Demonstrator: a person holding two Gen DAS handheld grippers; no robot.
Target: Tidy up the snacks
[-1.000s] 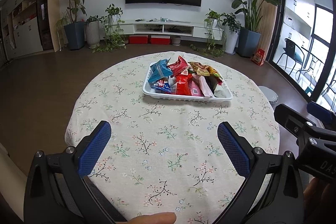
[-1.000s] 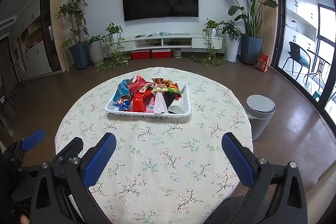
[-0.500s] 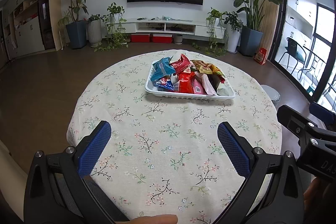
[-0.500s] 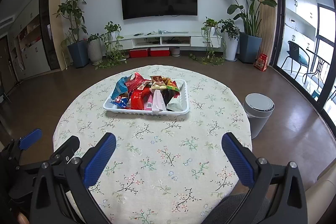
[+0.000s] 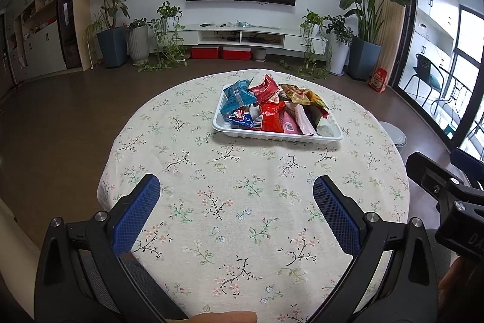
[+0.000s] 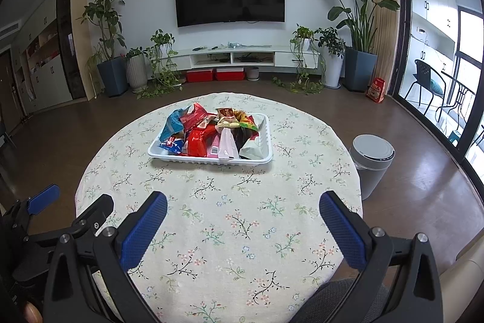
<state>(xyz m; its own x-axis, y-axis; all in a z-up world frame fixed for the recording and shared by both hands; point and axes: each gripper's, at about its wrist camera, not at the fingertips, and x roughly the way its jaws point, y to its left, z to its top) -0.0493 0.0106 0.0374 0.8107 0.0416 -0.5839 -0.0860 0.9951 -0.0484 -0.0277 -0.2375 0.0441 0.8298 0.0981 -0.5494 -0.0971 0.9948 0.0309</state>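
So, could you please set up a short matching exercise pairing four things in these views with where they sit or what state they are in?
Things:
1. white tray
2. grey bin
3. blue snack packet
4. right gripper

Places or states:
A. on the floor to the right of the table
B. open, holding nothing
C. on the floral tablecloth, full of snacks
D. at the left end of the tray

Pairs: 1-C, 2-A, 3-D, 4-B
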